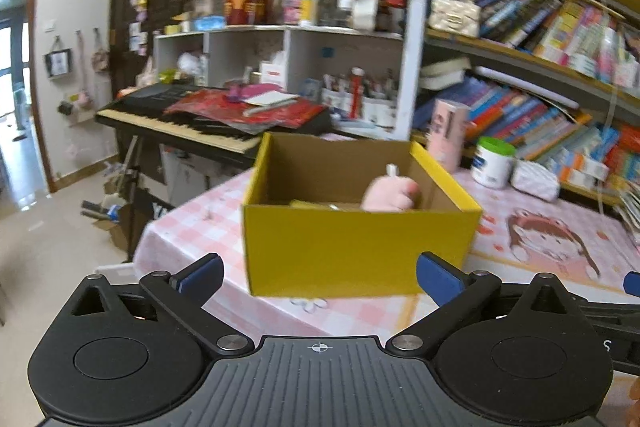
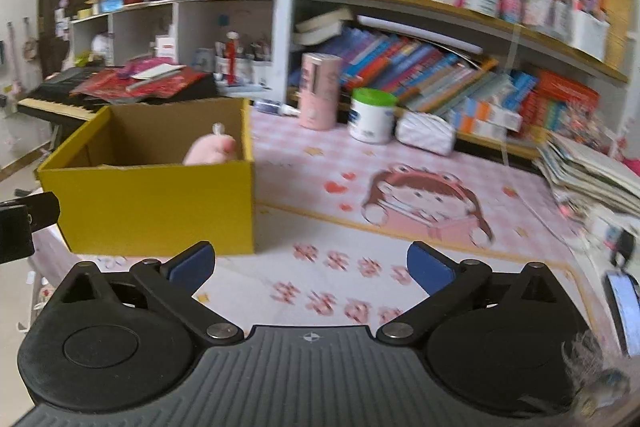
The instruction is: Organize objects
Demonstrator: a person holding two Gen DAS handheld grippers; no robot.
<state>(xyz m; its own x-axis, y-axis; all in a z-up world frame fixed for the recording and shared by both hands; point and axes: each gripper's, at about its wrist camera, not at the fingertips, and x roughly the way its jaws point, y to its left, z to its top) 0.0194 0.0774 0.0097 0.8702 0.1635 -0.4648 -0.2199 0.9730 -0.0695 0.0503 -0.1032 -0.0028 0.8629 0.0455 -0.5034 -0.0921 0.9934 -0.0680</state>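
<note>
A yellow cardboard box (image 1: 356, 251) stands open-topped on the pink checked tablecloth (image 1: 200, 227), with a pink plush toy (image 1: 390, 195) poking up inside it. My left gripper (image 1: 318, 279) is open just in front of the box's near wall, nothing between its blue pads. In the right wrist view the same box (image 2: 160, 207) sits at the left with the plush toy (image 2: 210, 151) in it. My right gripper (image 2: 310, 267) is open over the bare pink mat (image 2: 400, 219), to the right of the box, holding nothing.
A pink cylinder (image 2: 318, 91), a white jar with a green lid (image 2: 372, 115) and a white quilted pouch (image 2: 426, 135) line the back of the table below full bookshelves (image 2: 480, 27). Stacked papers (image 2: 592, 175) lie at the right. A keyboard piano (image 1: 180, 123) stands left of the table.
</note>
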